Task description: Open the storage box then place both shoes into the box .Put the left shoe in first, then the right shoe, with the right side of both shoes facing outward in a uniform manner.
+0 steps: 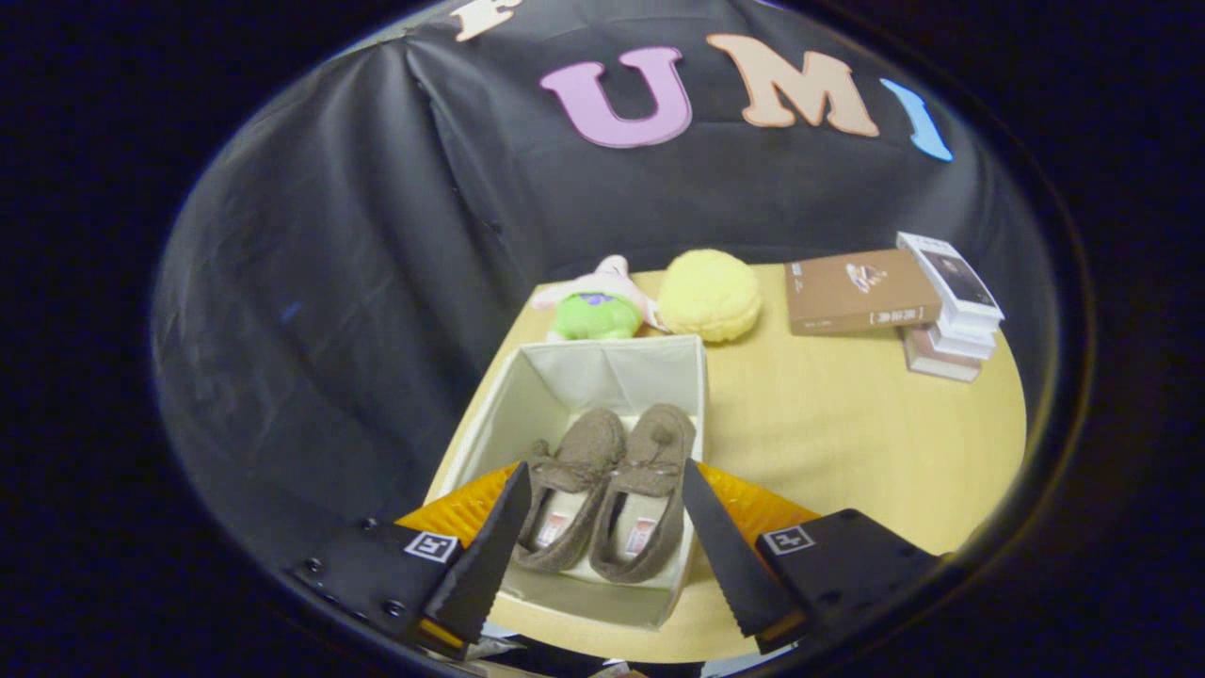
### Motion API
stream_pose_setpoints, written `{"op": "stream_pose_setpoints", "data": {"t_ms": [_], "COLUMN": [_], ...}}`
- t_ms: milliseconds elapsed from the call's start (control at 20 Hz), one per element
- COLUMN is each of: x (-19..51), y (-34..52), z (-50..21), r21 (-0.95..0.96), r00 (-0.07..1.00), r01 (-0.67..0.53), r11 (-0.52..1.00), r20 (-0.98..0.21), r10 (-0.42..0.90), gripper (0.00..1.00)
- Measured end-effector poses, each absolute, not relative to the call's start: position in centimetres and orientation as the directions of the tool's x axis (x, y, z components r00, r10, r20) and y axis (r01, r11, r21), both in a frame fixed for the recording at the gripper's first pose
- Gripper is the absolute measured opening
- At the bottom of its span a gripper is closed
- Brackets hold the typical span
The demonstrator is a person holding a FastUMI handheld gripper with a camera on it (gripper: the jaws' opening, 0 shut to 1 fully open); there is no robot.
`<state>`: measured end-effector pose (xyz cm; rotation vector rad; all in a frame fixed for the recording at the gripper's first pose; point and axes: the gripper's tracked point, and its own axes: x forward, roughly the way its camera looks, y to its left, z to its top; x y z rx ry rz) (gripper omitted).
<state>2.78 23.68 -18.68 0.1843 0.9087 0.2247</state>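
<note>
The gripper (607, 490) hangs above the near end of the storage box (490, 424), its fingers (490, 556) spread wide and gripping nothing. Between them, down inside the open box, lie the two shoes side by side: the left-hand shoe (570, 490) and the right-hand shoe (650, 490), toes pointing away from the fingers and heels toward them. The box sits at one edge of the counter (847, 443), its walls close around the pair. Beyond its far wall rest a green plush toy (595, 306) and a yellow round plush (709, 294). Well apart, toward the far corner, stands a brown book (861, 292) beside a stack of books (951, 311). Bare counter lies open between box and books.
</note>
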Motion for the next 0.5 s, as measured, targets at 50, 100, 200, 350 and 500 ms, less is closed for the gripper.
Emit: {"op": "stream_pose_setpoints", "data": {"t_ms": [50,100,200,350,500], "x": [2.9,3.1,2.6,2.0,0.7], "y": [23.4,23.1,22.3,19.9,16.3], "z": [-17.5,-16.2,-13.7,-10.2,-6.9], "r21": [0.234,0.22,0.211,0.191,0.131], "r00": [0.625,0.654,0.704,0.769,0.833], "r01": [-0.149,-0.176,-0.205,-0.225,-0.236], "r11": [0.961,0.959,0.956,0.955,0.963], "r20": [-0.731,-0.703,-0.647,-0.567,-0.483], "r10": [0.275,0.281,0.294,0.294,0.27], "gripper": [1.0,1.0,1.0,1.0,1.0]}}
